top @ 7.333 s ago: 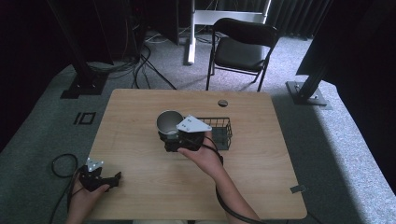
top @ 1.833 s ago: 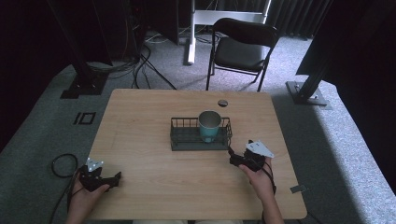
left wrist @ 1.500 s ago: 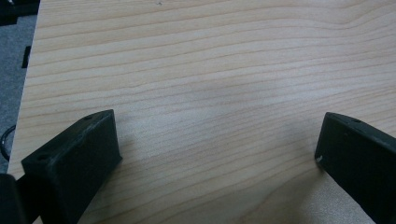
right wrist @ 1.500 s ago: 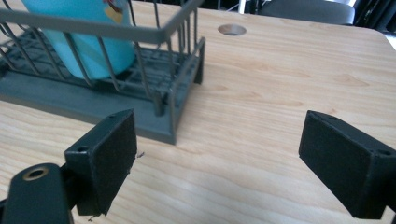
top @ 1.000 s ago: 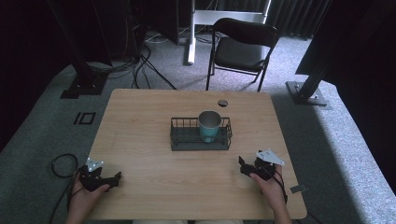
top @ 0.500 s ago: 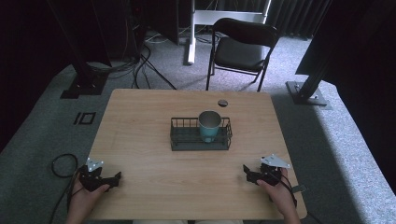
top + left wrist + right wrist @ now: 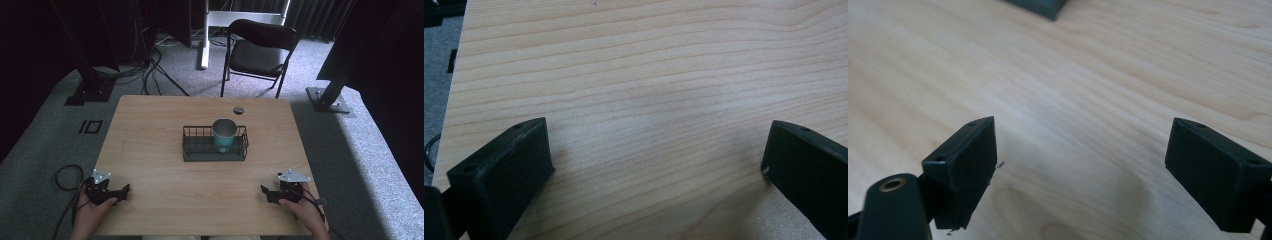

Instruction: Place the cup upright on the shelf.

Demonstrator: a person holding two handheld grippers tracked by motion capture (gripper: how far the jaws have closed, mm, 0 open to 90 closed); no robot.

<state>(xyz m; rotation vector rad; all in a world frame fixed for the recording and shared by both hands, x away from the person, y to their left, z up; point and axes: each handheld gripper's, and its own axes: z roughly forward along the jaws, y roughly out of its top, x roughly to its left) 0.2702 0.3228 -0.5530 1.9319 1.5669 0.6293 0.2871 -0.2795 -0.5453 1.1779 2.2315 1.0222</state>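
Looks light, stiff, slick: cup (image 7: 224, 134) upright in basket (image 7: 191, 148), best pinched at rim; both grippers (image 7: 121, 190) (image 7: 265, 192) agape, empty.

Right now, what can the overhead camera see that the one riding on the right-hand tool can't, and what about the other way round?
The high view alone takes in the cup standing upright in the wire basket, the chair beyond the table, the left tool and both hands. The right gripper view alone gives a close look between the right tool and its own two black jaws, spread wide with nothing between them. Both show the wooden table, that right tool and some of the basket.
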